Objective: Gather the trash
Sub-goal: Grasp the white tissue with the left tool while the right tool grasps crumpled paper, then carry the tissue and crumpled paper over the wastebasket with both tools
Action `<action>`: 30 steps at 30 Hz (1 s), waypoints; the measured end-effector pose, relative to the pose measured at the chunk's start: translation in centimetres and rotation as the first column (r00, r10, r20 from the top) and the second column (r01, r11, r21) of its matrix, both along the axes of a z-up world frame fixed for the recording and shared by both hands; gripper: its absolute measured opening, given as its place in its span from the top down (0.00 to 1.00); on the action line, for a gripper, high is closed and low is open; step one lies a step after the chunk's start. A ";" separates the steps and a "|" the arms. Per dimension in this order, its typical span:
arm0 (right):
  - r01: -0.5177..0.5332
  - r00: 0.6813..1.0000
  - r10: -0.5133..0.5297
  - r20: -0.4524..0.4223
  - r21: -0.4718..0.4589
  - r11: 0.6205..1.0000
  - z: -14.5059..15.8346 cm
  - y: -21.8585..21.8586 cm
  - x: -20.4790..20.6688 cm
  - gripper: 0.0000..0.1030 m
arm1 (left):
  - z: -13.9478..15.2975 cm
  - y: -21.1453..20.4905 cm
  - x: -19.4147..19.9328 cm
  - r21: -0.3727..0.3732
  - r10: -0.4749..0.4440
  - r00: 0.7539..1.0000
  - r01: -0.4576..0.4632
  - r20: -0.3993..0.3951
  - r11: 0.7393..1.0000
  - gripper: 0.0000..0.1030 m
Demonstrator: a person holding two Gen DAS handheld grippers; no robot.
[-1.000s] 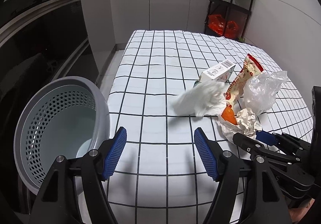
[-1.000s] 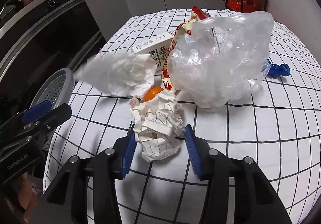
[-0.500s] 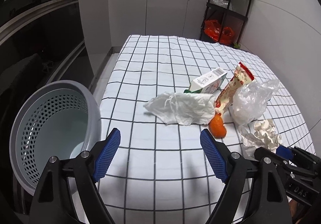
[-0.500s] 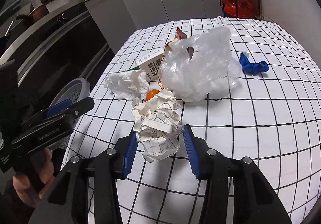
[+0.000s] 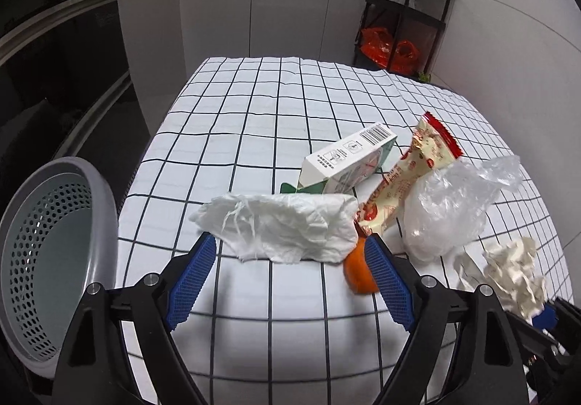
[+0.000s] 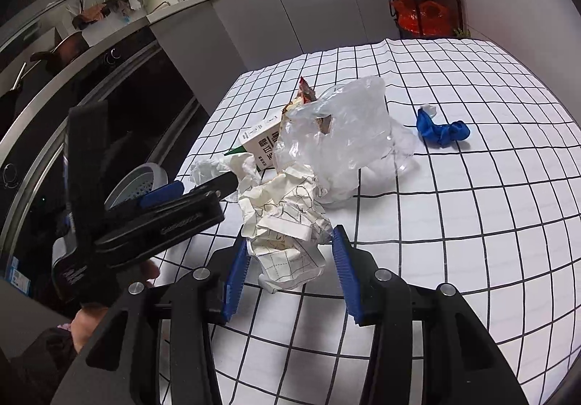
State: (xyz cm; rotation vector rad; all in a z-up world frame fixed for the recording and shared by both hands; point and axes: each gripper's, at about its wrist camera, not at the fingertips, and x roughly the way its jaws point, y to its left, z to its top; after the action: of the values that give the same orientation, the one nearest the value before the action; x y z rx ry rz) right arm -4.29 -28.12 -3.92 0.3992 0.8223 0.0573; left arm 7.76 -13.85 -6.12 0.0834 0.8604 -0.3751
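The left gripper (image 5: pixel 287 278) is hovering over the near edge of the desk (image 5: pixel 261 122) with its fingers (image 5: pixel 190 281) spread wide and nothing between them. Just ahead of the fingertips, the white tissue (image 5: pixel 283 227) is lying flat on the checked cloth. Its long axis is running across the view, roughly in line with the gap between the fingers, so a short push forward and down looks enough to straddle it. The left hand is clearly the nearer one to it. An orange (image 5: pixel 357 270) is sitting just beside the right fingertip, touching or nearly touching the tissue's end, and could get nudged.

The right gripper (image 6: pixel 288 267) is pinching a crumpled paper ball (image 6: pixel 287 223) between its fingers (image 6: pixel 236 278), holding it up off the cloth. It is carrying that piece, so it is not free for the tissue.

Behind the tissue, a carton (image 5: pixel 348 162), a snack wrapper (image 5: pixel 410 180) and a clear plastic bag (image 5: pixel 450 209) are lying bunched together. A blue scrap (image 6: pixel 441 129) is lying well apart on the far side.

The grey perforated basket (image 5: pixel 105 216) is standing off the desk's left edge, below the left gripper's side, and looks empty. Beyond are grey kitchen cabinets (image 5: pixel 290 9), a dark oven front (image 5: pixel 54 53) and a black rack (image 5: pixel 406 13) with red bags.
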 end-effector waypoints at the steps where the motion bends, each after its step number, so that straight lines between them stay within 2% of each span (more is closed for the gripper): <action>1: 0.002 1.000 -0.002 -0.001 0.003 1.000 0.0 -0.1 0.0 0.57 | -0.2 -0.2 0.3 0.008 0.004 1.000 -0.004 -0.001 1.000 0.20; 6: 0.007 1.000 -0.007 -0.003 0.012 1.000 -0.1 -0.6 -0.1 0.57 | -1.5 -1.3 1.5 0.028 0.017 1.000 -0.016 -0.026 0.999 0.22; 9: 0.007 1.000 -0.007 -0.004 0.012 1.000 -0.2 -0.7 0.0 0.57 | -1.9 -1.6 1.7 0.041 0.014 0.999 -0.012 -0.038 0.999 0.44; 11: 0.007 1.000 -0.007 -0.006 0.012 1.000 -0.2 -0.8 0.0 0.57 | -2.2 -1.6 1.6 0.047 0.008 0.999 -0.005 -0.047 0.999 0.66; 13: 0.008 1.000 -0.007 -0.008 0.010 1.000 -0.3 -0.9 0.0 0.57 | -2.3 -1.4 1.6 0.044 0.003 0.999 0.000 -0.054 0.999 0.80; 17: 0.009 1.000 -0.009 -0.014 0.008 1.000 -0.5 -0.8 0.1 0.57 | -1.9 -0.7 0.7 0.048 -0.001 0.999 0.003 -0.040 0.999 0.87; 23: -0.004 1.000 0.004 -0.012 -0.004 1.000 -0.4 -0.1 0.2 0.57 | 0.4 1.3 -1.2 0.046 -0.008 1.000 0.009 -0.007 0.999 0.87; 30: -0.038 0.999 0.038 0.000 -0.004 0.999 0.0 1.4 0.3 0.57 | 3.5 5.6 -3.2 0.081 0.009 0.999 -0.013 0.047 0.997 0.87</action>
State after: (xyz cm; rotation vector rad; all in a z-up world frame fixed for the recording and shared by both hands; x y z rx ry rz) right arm -3.98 -26.71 -3.90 0.3801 0.8300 0.0913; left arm 4.54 -8.27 -2.67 0.1624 0.8301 -0.3264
